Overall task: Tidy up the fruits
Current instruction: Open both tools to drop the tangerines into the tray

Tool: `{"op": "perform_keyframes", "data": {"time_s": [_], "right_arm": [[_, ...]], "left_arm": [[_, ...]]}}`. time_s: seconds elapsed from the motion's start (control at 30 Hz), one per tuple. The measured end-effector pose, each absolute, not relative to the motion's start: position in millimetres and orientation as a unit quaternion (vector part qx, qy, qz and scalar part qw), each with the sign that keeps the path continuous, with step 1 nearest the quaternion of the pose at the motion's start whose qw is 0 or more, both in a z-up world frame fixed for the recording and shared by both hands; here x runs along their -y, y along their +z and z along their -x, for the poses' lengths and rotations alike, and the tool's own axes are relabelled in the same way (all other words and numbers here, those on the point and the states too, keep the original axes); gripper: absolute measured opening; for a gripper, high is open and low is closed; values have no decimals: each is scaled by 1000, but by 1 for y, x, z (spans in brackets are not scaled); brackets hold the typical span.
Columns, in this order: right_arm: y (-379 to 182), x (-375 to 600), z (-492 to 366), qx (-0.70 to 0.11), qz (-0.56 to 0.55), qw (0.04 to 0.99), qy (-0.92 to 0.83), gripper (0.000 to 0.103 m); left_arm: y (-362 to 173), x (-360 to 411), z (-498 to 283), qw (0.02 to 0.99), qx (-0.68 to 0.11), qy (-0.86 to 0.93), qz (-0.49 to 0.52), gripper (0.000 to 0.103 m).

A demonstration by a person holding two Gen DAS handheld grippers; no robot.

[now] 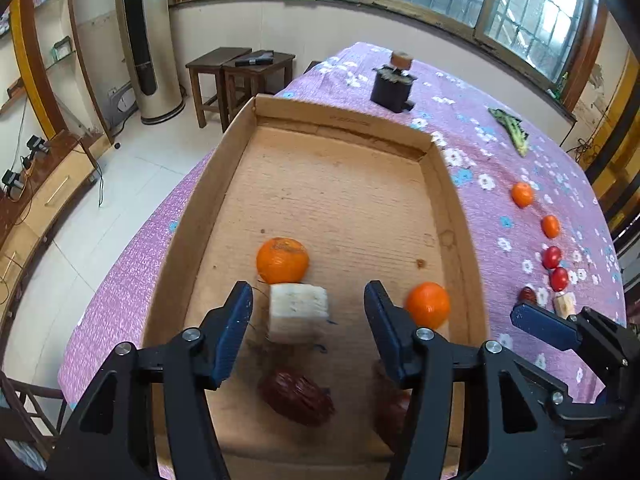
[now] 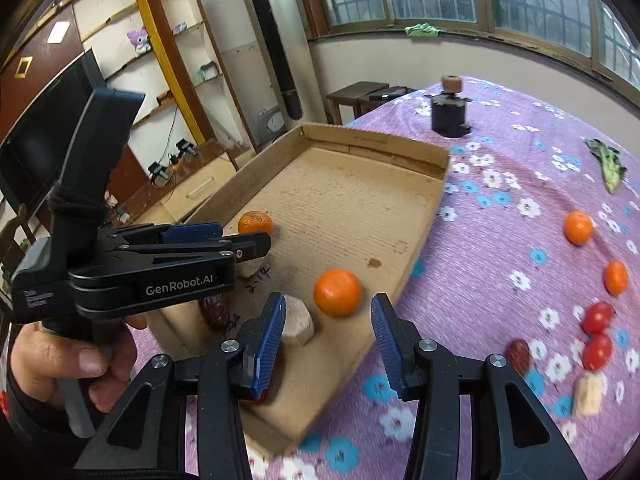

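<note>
A cardboard tray [image 1: 340, 114] [image 2: 376, 142] on the purple cloth holds two oranges [image 1: 282, 260] [image 1: 428, 305], a white chunk [image 1: 298, 312] and a dark red date [image 1: 296, 398]. My left gripper [image 1: 307, 288] hangs open above the white chunk without touching it. My right gripper [image 2: 329, 300] is open over the tray's near corner, with an orange [image 2: 337, 292] just beyond its tips and a pale chunk [image 2: 298, 322] by its left finger. Out on the cloth lie two more oranges [image 2: 578, 227] [image 2: 616, 277], two tomatoes [image 2: 598, 317], a date [image 2: 519, 354] and a pale chunk [image 2: 588, 394].
A black container with a brown cap [image 1: 394, 84] stands at the far end of the table, a green vegetable [image 1: 512, 130] to its right. Wooden stools [image 1: 240, 72] stand beyond the table's left edge. A person's hand [image 2: 80, 360] grips the left gripper's handle.
</note>
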State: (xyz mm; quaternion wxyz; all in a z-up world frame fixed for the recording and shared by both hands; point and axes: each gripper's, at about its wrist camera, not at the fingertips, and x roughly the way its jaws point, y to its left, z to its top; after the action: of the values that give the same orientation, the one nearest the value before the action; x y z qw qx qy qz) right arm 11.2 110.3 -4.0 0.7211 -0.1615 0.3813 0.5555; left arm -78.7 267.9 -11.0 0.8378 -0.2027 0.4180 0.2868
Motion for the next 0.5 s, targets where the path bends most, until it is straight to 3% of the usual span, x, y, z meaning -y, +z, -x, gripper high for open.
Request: {"op": "perform_keyframes", "data": {"time_s": [0.5], "right_arm": [[7,-18,-38,-391,111,759,508,47]], "left_arm": [[18,-203,66,869,-393,260,151,57]]}}
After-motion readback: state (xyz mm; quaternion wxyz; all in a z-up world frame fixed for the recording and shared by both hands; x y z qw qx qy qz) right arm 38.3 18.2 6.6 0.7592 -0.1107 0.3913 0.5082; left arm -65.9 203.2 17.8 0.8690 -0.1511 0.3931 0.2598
